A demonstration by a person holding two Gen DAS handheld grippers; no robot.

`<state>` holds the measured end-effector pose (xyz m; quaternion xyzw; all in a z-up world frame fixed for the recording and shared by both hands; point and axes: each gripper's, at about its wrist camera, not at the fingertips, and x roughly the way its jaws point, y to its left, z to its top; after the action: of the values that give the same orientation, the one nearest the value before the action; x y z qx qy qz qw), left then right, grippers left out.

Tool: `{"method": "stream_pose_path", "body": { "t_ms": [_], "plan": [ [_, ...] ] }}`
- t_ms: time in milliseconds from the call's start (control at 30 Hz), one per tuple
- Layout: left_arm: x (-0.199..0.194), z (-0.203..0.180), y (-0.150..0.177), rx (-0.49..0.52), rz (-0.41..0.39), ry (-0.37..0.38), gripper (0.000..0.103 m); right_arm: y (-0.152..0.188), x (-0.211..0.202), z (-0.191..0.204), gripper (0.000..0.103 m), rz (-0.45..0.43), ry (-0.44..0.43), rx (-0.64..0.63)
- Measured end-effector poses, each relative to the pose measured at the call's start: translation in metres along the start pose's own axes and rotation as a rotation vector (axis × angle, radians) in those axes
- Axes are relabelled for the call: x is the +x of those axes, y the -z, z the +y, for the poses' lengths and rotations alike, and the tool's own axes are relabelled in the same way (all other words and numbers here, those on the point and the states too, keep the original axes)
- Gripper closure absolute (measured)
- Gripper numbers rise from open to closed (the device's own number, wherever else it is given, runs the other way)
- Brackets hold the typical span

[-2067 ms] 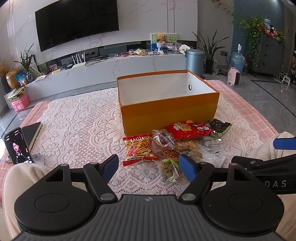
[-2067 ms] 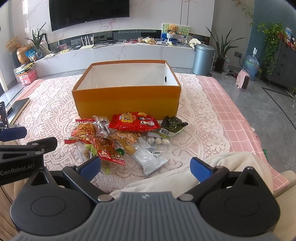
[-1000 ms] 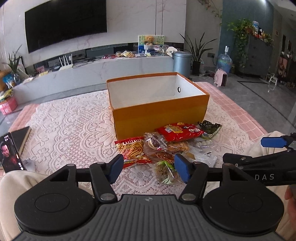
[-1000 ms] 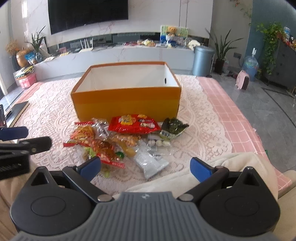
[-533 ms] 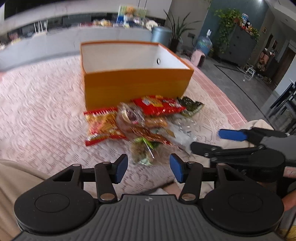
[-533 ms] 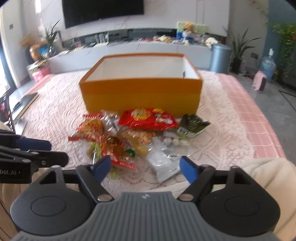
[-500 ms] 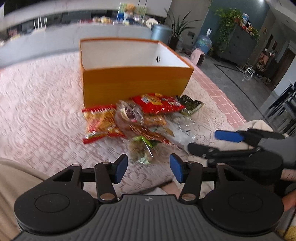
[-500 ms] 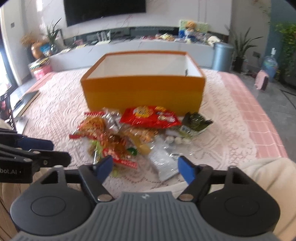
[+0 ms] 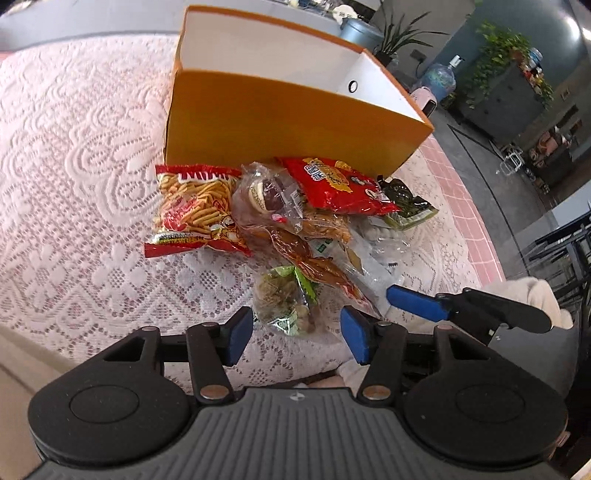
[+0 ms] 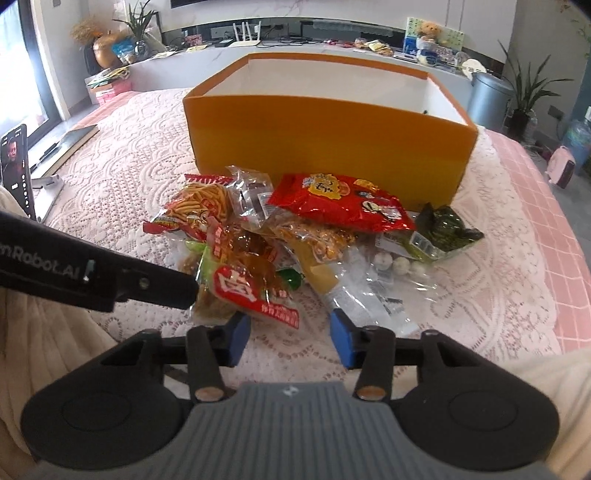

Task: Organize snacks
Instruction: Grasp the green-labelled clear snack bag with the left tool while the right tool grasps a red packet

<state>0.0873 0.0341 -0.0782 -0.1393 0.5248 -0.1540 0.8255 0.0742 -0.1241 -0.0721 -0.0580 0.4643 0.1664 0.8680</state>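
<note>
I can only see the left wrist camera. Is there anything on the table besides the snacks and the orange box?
Observer: Yes, a black smartphone stands upright on a stand at the left edge, with its screen lit.
Operator: Cool! What's behind the box?
Observer: A brown teddy bear sits on the long white shelf.
Operator: Any writing on the brown snack?
Observer: The clear packet of brown snack has a red label with a big white character.

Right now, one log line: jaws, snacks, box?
left gripper: jaws open, empty | right gripper: jaws just closing, empty | snack pile: on cloth before box | orange box: no snacks visible inside
</note>
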Motion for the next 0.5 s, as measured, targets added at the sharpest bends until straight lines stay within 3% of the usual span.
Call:
{"method": "stream_pose_path", "body": {
  "t_ms": [333, 500],
  "plan": [
    [0.023, 0.015, -0.009, -0.078, 0.056, 0.008, 0.035, -0.009, 0.018, 0.013, 0.069, -0.052, -0.034, -0.143],
    [0.024, 0.025, -0.010, -0.117, 0.058, 0.018, 0.034, -0.015, 0.025, 0.012, 0.078, -0.067, -0.059, -0.138]
  ]
}}
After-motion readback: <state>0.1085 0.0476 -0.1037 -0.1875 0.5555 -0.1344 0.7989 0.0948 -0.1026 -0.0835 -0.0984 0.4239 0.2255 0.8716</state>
